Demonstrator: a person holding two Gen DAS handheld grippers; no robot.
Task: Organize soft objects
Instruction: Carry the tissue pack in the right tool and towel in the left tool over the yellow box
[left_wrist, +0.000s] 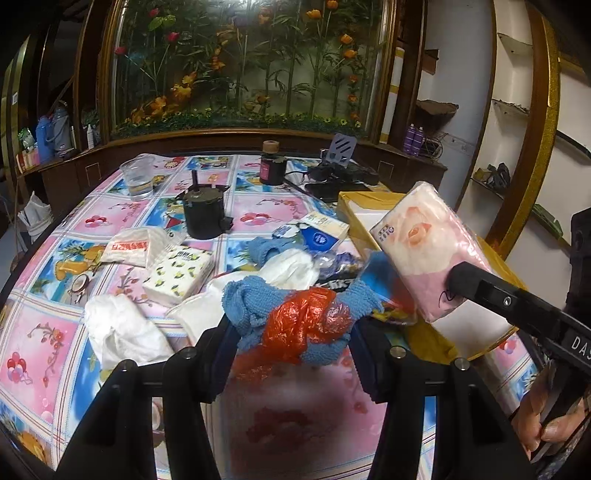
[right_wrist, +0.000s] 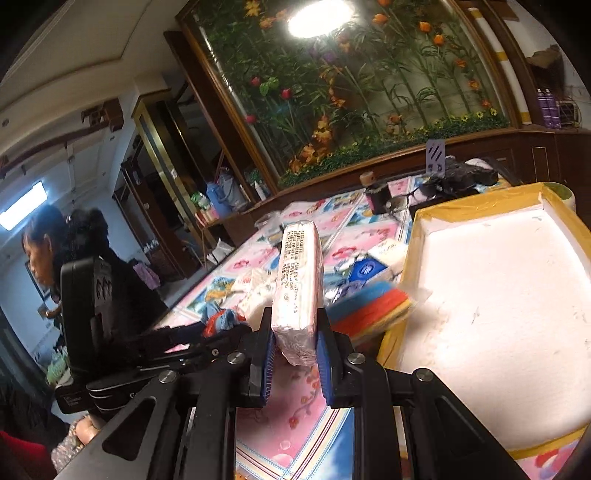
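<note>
Blue knitted cloth, bundled with a crumpled red plastic bag: clamped between the pads of the left gripper, lifted clear of the flowered tablecloth. Jaws stand partway together because the bundle is bulky and gives under pressure. The gripper points downward over the near part of the table; only the black fingers show in its own view.

Pink tissue pack, rose print on its face: pinched at one end by the right gripper, jaws pressed tight on the thin edge, the pack standing on edge and projecting forward. Held by the end, most likely so that the free length can be laid down flat. The gripper tilts a little downward and sits just left of the tray. A thumb and finger of the holding hand show at the lower right of the left view.

White foam tray, edged with yellow tape: nothing visible inside it in the right view, lying at the right of the table. Judged to be the collecting place; both held items look bound for it.

Remaining on the cloth, not yet gathered:
- lemon-print tissue pack
- white cloth
- blue-and-white tissue pack
- folded striped cloth, lying at the tray's near-left edge

Non-soft items, left in place: black can, clear plastic cup.
</note>
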